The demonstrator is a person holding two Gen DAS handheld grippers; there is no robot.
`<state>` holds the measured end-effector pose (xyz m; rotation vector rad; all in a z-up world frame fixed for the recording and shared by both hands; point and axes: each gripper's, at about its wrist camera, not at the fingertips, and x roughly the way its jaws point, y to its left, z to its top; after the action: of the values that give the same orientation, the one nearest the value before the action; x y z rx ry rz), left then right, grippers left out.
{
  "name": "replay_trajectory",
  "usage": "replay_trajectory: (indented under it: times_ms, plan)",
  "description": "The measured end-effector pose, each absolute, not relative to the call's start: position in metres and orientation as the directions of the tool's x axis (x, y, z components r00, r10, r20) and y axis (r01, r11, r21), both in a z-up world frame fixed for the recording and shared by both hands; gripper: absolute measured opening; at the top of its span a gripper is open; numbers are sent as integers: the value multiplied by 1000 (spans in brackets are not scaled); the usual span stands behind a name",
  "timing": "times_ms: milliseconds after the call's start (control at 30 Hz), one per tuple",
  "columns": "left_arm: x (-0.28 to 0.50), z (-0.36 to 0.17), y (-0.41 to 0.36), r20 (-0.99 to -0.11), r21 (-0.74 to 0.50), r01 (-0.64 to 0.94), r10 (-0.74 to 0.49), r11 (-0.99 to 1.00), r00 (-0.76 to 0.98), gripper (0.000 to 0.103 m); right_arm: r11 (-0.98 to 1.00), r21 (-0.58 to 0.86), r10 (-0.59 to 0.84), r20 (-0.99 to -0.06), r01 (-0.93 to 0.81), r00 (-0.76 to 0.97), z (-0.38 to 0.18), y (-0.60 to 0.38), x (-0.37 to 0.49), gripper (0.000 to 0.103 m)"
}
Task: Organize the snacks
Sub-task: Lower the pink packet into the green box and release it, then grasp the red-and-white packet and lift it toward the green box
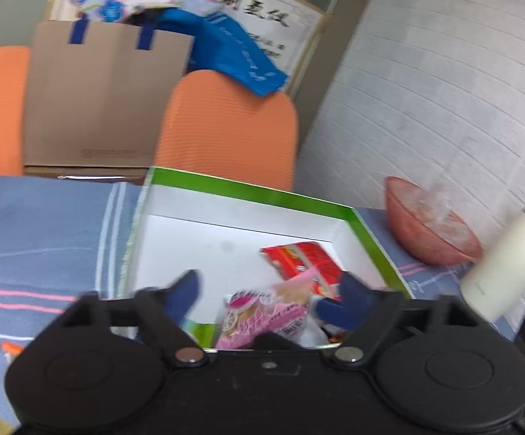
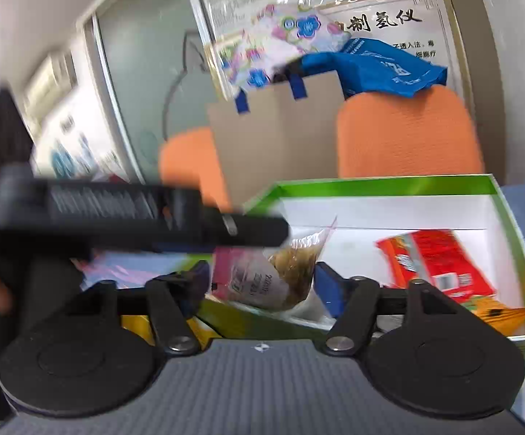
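A green-rimmed box with a white inside [image 1: 247,188] [image 2: 371,183] sits on the blue-grey cloth. My left gripper [image 1: 267,286] hangs over its near edge with the blue fingers spread wide. A pink snack packet [image 1: 262,320] lies between them, and neither pad presses on it. A red packet [image 1: 302,259] [image 2: 440,261] lies on the box floor. My right gripper [image 2: 262,272] is also spread wide at the box's near left corner. A clear packet of brown snacks [image 2: 287,272] stands loose between its fingers. An orange packet [image 2: 498,315] rests in the near right corner.
A pink bowl [image 1: 425,228] and a white cup [image 1: 501,261] stand right of the box. Two orange chairs [image 1: 229,127] and a cardboard bag [image 1: 99,101] are behind the table. The other gripper's black body [image 2: 135,217] crosses the left of the right wrist view.
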<state>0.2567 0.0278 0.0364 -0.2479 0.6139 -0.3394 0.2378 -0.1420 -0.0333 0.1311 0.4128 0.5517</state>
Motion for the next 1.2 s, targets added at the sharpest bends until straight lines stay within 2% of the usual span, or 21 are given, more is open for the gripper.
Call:
replay_trajectory:
  times_ms: [133, 433, 567, 800, 1000, 1200]
  plan:
    - [235, 47, 39, -492, -313, 239, -373, 919, 787, 103, 875, 136, 483, -336, -465, 809, -33, -146, 219, 103]
    - [125, 83, 64, -404, -293, 265, -371, 918, 836, 103, 836, 195, 548, -256, -512, 796, 0, -179, 138, 103]
    - [89, 68, 76, -418, -312, 252, -370, 916, 829, 103, 791, 225, 612, -291, -569, 735, -10, -172, 109, 103]
    - [57, 22, 106, -520, -367, 155, -341, 917, 783, 103, 731, 210, 672, -384, -649, 633, -36, -137, 77, 103]
    - [58, 0, 141, -522, -518, 94, -401, 850, 753, 103, 656, 138, 717, -421, -742, 555, -38, -95, 75, 103]
    - [67, -11, 147, -542, -539, 85, -423, 838, 726, 103, 613, 11, 696, -481, -790, 533, -45, -55, 80, 103]
